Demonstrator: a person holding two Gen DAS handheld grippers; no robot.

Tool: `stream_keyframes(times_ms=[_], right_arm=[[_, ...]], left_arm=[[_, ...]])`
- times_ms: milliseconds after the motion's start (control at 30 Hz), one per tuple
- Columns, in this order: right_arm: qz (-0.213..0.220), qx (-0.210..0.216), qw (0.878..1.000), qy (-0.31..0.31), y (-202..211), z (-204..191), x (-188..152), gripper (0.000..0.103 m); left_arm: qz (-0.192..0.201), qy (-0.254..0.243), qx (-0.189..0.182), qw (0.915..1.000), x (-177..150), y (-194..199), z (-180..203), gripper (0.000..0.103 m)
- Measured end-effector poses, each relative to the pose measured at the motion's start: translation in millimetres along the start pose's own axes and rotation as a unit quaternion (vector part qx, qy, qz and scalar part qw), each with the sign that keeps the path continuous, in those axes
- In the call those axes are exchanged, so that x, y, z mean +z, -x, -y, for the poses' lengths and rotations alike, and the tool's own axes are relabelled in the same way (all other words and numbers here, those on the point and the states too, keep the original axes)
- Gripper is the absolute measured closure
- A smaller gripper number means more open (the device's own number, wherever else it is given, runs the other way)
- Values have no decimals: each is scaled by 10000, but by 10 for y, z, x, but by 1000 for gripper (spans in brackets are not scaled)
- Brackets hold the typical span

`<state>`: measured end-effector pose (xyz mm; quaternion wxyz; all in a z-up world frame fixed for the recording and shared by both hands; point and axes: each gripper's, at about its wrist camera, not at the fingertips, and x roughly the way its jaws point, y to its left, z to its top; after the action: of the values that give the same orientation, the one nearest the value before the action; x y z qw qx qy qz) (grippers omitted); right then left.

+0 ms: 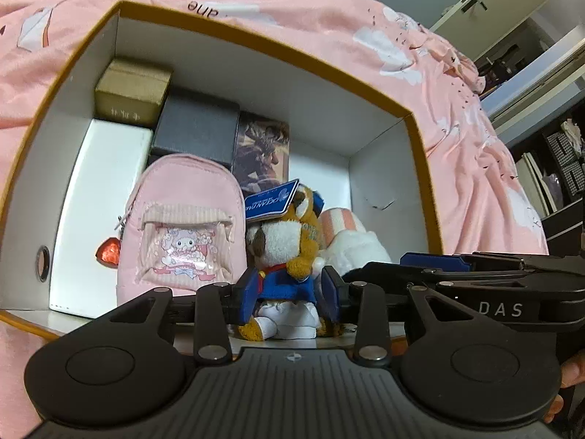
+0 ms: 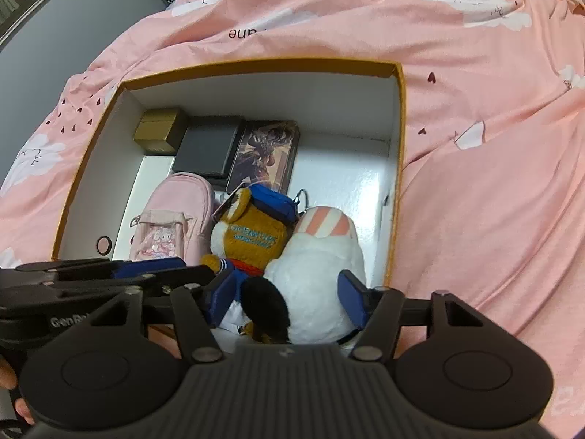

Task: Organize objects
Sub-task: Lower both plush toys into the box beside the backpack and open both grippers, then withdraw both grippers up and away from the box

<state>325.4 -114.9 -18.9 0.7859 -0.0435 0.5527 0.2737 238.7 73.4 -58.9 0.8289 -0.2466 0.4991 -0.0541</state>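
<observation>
An orange-rimmed white box [image 1: 234, 33] [image 2: 400, 117] lies on the pink bedspread. Inside are a gold box [image 1: 133, 91] [image 2: 161, 130], a dark grey box [image 1: 197, 128] [image 2: 210, 148], a picture tin [image 1: 261, 150] [image 2: 265, 155], a white box [image 1: 106, 201] and a pink mini backpack [image 1: 182, 226] [image 2: 172, 219]. My left gripper [image 1: 289, 294] is shut on a brown plush toy in blue clothes [image 1: 283, 252] [image 2: 252, 234], upright at the box's near edge. My right gripper [image 2: 289, 296] is shut on a white plush with pink stripes [image 2: 321, 256] [image 1: 351, 241] beside it.
The pink bedspread [image 2: 493, 146] [image 1: 457, 91] surrounds the box. White floor of the box [image 2: 365, 183] shows at its right rear. Shelves and furniture [image 1: 563, 146] stand at the right. A red heart charm [image 1: 108, 252] hangs from the backpack.
</observation>
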Motion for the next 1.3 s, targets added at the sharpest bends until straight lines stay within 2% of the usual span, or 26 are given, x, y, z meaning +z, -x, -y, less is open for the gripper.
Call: stream_keyframes(times_ms=[133,233,300,500,733,933,1033,1167,1233,1267,1300], right_arm=[[78,-161,9990,416,91,-60,-32,60],[-24,-210,9970,750,86,-110,-63,68],[-119,-271,9958,869,37,-124,-82,77],[-293,-199,9952,918,-134,-112,-120,77],[-242,-125,9962,831,-115,-107,-122,76],[374,-20,9959,820,309,-136,-276,76],[816,35,9930,857,552,-176,-452,76],[1367,-97,9863,916,767,-220,-720,75],[1645,-182,9823,874,834,-215,-851,69],[1798,-234,9800,825,865,-204,-922,61],[1937,-279,9774,800,880,-193,-982,60]], left_arm=[[93,-226,-2,9997,19,68,59,66],[45,-431,52,9990,5,29,124,71],[-10,-484,61,9988,-15,-20,150,73],[-97,-514,72,9986,-71,-78,151,74],[51,-648,58,9979,-118,24,203,74],[626,-1055,65,9924,-275,342,403,74],[945,-1318,4,9868,-436,498,521,74],[1320,-1605,19,9782,-685,624,645,74],[1504,-1799,82,9721,-810,650,696,73],[1595,-1904,145,9686,-873,654,722,71],[1672,-1996,216,9653,-930,650,744,69]])
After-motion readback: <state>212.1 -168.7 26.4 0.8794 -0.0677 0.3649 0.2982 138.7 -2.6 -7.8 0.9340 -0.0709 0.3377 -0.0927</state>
